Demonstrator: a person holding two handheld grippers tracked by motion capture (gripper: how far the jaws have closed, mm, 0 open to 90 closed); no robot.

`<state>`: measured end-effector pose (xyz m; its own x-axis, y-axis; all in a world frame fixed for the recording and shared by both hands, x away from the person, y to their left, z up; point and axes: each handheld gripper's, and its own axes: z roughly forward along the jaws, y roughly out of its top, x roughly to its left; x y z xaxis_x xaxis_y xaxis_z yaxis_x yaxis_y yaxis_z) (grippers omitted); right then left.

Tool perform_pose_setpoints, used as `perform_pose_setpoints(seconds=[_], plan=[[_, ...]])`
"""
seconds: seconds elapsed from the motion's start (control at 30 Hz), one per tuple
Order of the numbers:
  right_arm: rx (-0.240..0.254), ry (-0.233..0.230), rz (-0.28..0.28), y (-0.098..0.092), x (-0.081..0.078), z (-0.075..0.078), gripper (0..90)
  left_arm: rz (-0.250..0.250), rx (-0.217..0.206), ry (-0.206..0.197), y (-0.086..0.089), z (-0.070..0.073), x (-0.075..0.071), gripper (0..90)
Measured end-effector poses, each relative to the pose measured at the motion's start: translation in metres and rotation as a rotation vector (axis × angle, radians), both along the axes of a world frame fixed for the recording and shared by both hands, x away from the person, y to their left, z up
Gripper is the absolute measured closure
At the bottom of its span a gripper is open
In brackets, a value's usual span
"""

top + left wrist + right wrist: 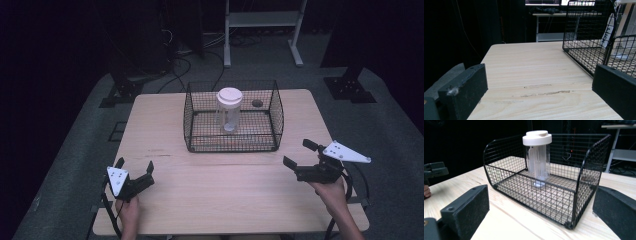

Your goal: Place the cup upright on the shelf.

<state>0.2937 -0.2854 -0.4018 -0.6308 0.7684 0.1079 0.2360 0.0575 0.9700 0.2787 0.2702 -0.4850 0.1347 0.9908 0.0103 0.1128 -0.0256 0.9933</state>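
A black wire basket (188,125) (584,187) (584,40) stands at the middle back of the wooden table (220,185). Upright inside it is a clear plastic jar (229,111) (538,160) with a white lid. My left gripper (134,167) (539,85) rests open near the table's front left corner, well short of the basket. My right gripper (300,152) (541,212) hovers open at the front right, pointed toward the basket, with nothing between its jaws.
A small dark disc (257,103) lies behind the basket's back wall. A white metal frame (262,22) and black stands sit on the floor beyond the table. The left gripper's body (434,171) appears at the far left of the right gripper view.
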Motion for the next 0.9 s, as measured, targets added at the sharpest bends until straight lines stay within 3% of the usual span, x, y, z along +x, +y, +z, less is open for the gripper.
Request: perform_pose_setpoints(seconds=[0.37,0.9], plan=[[0.003,0.033,-0.020,-0.011,-0.010,-0.020,0.0,-0.001,0.002,-0.004,-0.001,0.000,0.000,0.0],[-0.016,0.040,-0.021,-0.012,-0.028,-0.032,0.0,-0.001,0.002,-0.011,0.000,0.001,-0.001,0.0]])
